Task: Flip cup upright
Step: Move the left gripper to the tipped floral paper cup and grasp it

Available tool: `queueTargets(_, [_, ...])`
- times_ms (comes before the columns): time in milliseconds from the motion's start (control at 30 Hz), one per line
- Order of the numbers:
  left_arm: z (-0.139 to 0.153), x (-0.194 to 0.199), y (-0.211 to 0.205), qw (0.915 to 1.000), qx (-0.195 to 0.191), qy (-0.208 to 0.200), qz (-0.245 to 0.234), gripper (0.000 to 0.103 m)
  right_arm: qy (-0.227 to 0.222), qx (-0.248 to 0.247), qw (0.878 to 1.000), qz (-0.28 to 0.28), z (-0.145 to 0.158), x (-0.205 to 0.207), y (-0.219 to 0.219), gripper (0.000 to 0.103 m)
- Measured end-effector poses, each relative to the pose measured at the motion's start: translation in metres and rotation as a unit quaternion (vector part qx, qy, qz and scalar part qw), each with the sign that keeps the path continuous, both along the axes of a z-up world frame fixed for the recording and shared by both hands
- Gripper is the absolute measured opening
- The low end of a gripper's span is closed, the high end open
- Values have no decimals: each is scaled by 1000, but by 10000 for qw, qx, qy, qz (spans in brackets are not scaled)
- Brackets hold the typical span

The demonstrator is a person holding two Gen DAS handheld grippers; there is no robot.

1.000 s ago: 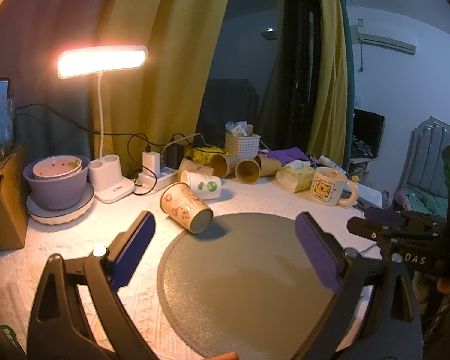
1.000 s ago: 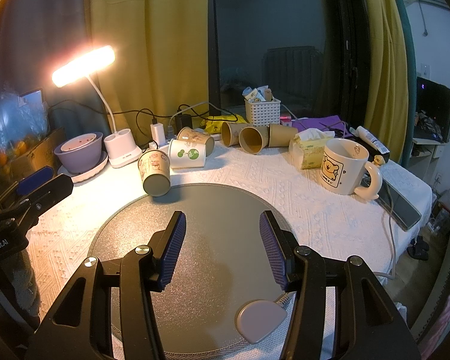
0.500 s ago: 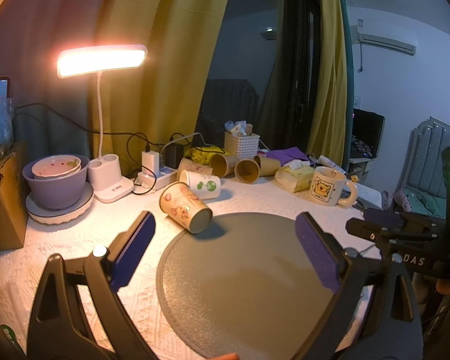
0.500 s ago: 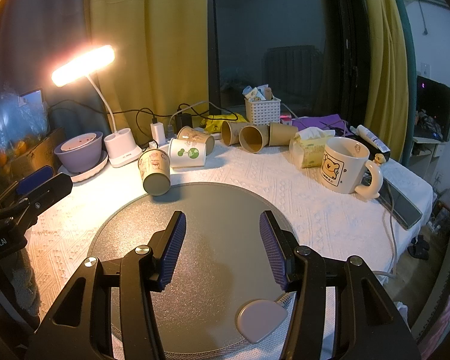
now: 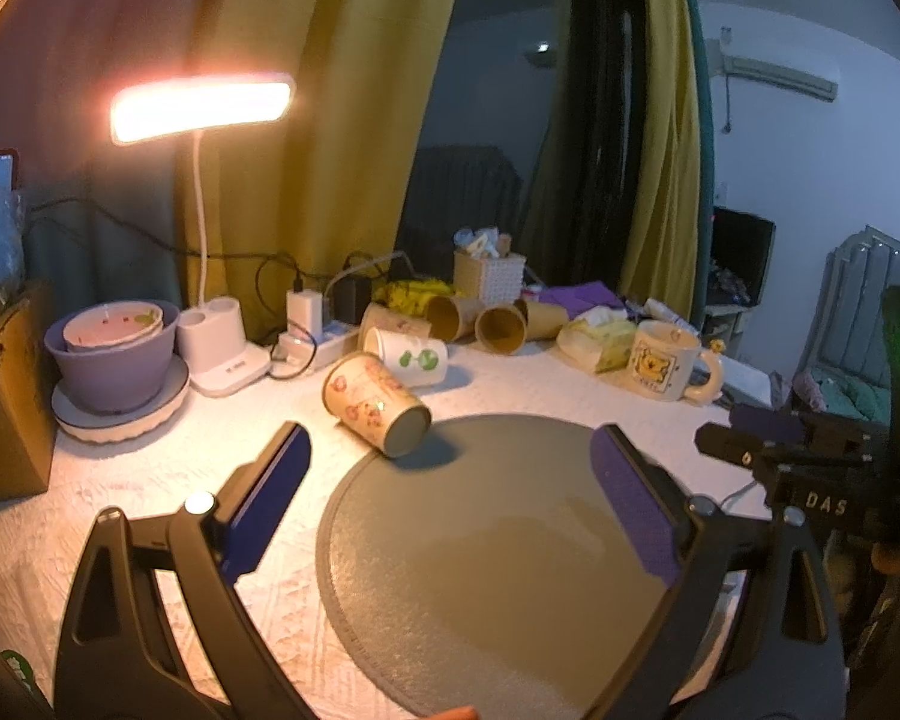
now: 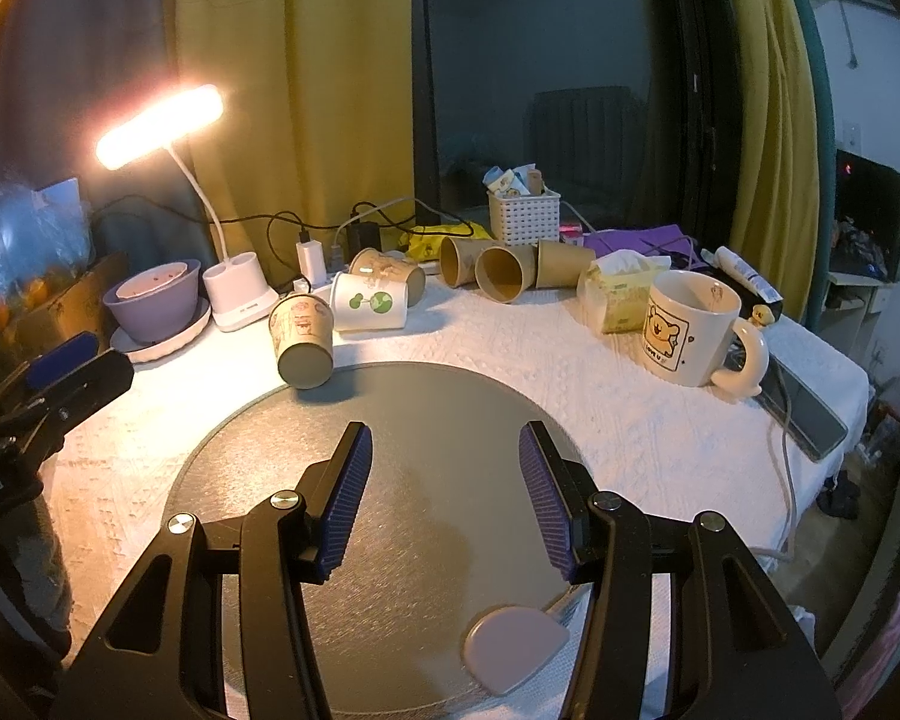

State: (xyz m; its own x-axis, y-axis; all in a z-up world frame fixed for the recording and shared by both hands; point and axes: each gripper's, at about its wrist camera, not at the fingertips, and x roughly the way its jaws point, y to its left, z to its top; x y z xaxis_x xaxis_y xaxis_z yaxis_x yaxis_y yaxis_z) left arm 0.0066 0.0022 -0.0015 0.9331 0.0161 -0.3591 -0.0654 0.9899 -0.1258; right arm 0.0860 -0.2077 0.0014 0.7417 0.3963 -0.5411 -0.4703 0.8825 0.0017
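Observation:
A paper cup with a pink print [image 5: 375, 411] lies on its side at the far left rim of a round grey mat [image 5: 498, 564], its base toward me; it also shows in the right wrist view [image 6: 303, 338]. My left gripper [image 5: 450, 504] is open and empty, hovering over the mat's near left part, short of the cup. My right gripper [image 6: 441, 495] is open and empty over the mat [image 6: 426, 420], with the cup beyond it to the left. Each gripper shows in the other's view, at the right edge [image 5: 774, 444] and the left edge [image 6: 60, 372].
Behind the cup lie a white cup with green dots [image 6: 371, 302] and several brown paper cups [image 6: 498, 273]. A bear mug [image 6: 693, 330], tissue pack [image 6: 621, 288], phone [image 6: 804, 414], white basket [image 6: 523, 216], lit desk lamp [image 5: 201, 108], purple bowl [image 5: 111, 354] and cardboard box [image 5: 3, 396] surround the mat.

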Motion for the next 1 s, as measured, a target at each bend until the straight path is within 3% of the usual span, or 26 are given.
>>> queueTargets(200, [-4,24,0,9991,151,362,142,95,-12,-174,9998,74,-2,32,-4,54])
queueTargets(567, [-20,96,16,9915,-102,1207,476,95,252,-177,9989,342,-13,105,5,54])
queueTargets(1000, [-49,183,60,9687,-1050,2061,896,95,527,68,9964,665,-12,180,20,54])
